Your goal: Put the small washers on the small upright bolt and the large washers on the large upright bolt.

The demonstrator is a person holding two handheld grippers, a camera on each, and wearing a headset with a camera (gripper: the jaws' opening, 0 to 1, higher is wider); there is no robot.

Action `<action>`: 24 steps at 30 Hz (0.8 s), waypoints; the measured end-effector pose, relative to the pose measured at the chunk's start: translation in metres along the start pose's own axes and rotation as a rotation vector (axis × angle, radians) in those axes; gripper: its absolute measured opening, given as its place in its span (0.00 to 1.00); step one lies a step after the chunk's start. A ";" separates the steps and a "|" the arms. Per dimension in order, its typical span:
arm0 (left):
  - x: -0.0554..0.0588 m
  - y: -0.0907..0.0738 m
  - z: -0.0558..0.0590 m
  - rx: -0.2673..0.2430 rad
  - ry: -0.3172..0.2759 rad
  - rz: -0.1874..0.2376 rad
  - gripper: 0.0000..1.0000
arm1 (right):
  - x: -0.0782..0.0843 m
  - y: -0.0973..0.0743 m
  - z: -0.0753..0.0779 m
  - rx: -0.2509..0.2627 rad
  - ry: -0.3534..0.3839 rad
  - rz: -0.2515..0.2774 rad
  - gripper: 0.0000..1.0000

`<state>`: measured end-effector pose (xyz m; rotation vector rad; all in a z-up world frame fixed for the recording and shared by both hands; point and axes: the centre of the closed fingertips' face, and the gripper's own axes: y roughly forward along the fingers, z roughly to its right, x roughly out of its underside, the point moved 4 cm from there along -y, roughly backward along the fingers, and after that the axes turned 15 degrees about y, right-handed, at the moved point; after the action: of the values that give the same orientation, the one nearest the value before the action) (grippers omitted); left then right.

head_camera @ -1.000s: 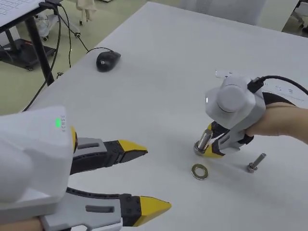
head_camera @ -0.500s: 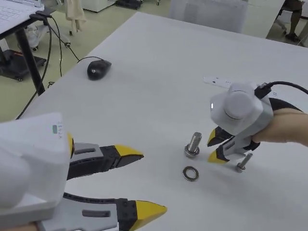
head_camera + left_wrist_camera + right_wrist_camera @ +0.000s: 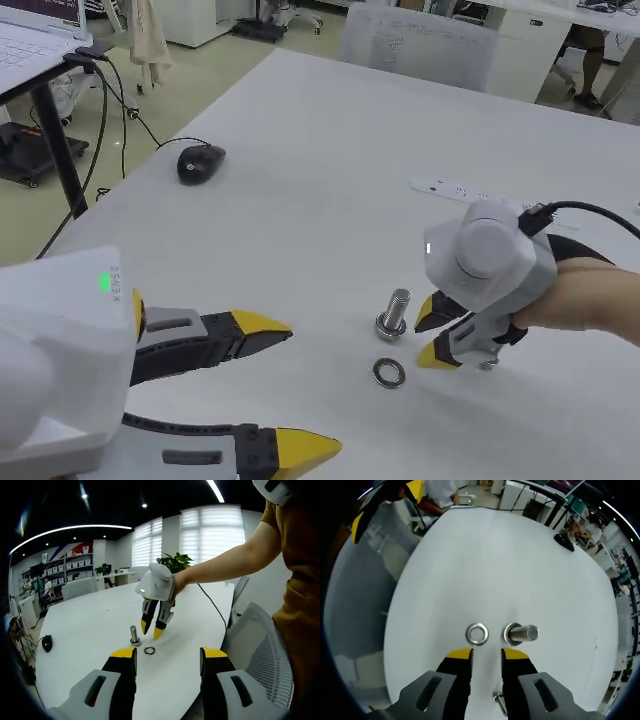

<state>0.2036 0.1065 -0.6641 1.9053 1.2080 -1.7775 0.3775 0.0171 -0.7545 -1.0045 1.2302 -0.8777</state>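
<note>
A large steel bolt [image 3: 395, 313] stands upright on its head on the white table [image 3: 300, 200]. One large washer [image 3: 389, 373] lies flat just in front of it. My right gripper [image 3: 428, 335] hovers right of the bolt, open and empty, tips pointing down at the table. In the right gripper view the washer [image 3: 477, 634] and bolt [image 3: 520, 633] lie just beyond my tips [image 3: 486, 654], and a small bolt [image 3: 498, 702] sits low between the jaws. My left gripper [image 3: 290, 390] is open and empty, near the table's front left; its view shows the bolt [image 3: 134, 635], washer [image 3: 149, 650] and right gripper [image 3: 151, 630].
A black mouse [image 3: 197, 163] lies at the far left of the table with its cable running off the edge. A white power strip [image 3: 455, 190] lies beyond the right gripper. A chair back [image 3: 265, 650] stands close on the right in the left gripper view.
The right gripper has let go of the large bolt, left it standing upright, and drawn back a little to the right over the small bolt. The left gripper has stayed open.
</note>
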 end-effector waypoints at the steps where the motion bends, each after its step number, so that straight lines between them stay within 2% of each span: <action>1: 0.000 -0.001 0.000 0.000 0.001 0.000 0.49 | -0.001 0.001 -0.002 -0.003 -0.001 0.001 0.23; 9: 0.002 -0.004 -0.001 -0.009 -0.006 0.003 0.50 | -0.006 0.012 -0.012 -0.034 -0.008 -0.008 0.23; 24: 0.004 -0.004 -0.002 -0.019 -0.024 -0.002 0.50 | -0.006 0.029 -0.015 -0.070 0.020 -0.016 0.25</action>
<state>0.2016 0.1123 -0.6659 1.8677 1.2146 -1.7791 0.3618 0.0302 -0.7803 -1.0644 1.2784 -0.8638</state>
